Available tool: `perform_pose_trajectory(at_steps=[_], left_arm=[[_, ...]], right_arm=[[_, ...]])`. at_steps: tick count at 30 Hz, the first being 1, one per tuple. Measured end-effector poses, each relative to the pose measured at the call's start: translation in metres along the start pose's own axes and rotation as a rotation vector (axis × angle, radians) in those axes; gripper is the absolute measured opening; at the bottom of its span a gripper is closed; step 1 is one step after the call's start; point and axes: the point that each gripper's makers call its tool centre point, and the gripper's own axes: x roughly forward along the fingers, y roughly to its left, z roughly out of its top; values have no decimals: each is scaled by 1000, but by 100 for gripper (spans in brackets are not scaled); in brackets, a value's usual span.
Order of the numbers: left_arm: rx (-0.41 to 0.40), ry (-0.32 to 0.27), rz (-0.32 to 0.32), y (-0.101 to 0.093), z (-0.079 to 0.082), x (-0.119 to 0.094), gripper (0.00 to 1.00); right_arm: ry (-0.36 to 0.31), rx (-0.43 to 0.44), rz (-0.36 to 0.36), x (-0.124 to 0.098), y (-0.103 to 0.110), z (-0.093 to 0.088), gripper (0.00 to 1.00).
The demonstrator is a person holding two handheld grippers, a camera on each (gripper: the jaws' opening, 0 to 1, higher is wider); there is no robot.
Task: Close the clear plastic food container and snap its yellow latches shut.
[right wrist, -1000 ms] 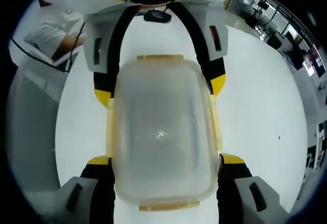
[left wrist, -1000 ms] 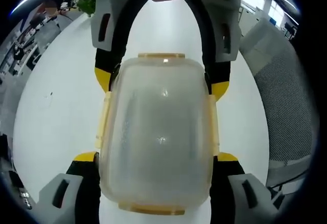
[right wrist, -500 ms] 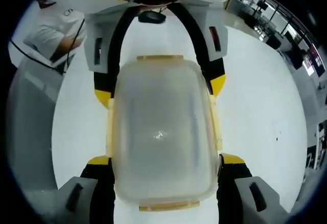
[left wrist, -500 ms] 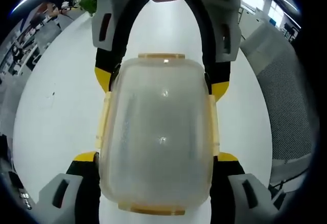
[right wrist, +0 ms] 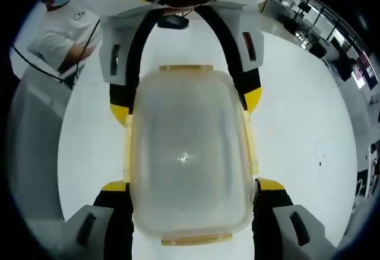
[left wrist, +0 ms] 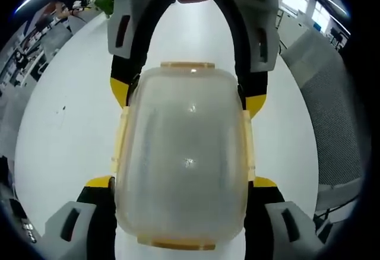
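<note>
container (left wrist: pixel 183 162) sat lid-on upon the white table (left wrist: pixel 65 129), flanked at both ends by our left gripper (left wrist: pixel 181 212) and right gripper (right wrist: pixel 189 212), jaws spread around it, so we judged steady, even squeezing on the yellow latches (left wrist: pixel 121 138) would snap them.

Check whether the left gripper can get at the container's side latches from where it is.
Probably yes. The left gripper straddles the container, one jaw beside each long side, right by the side latches. Nothing lies between.
</note>
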Motion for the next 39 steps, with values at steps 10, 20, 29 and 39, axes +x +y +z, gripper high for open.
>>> perform_pose_trajectory(at_steps=[10, 20, 29, 39], left_arm=[[-1, 3, -2, 5, -1, 1, 91], [0, 19, -6, 4, -1, 1, 91], [5, 14, -7, 3, -2, -1, 91], [18, -13, 20, 9, 4, -6, 98]], right_arm=[[1, 0, 5, 0, -3, 1, 84], [6, 1, 12, 1, -3, 1, 84], [-8, -10, 14, -1, -3, 2, 84], [-44, -20, 22, -6, -7, 1, 84]])
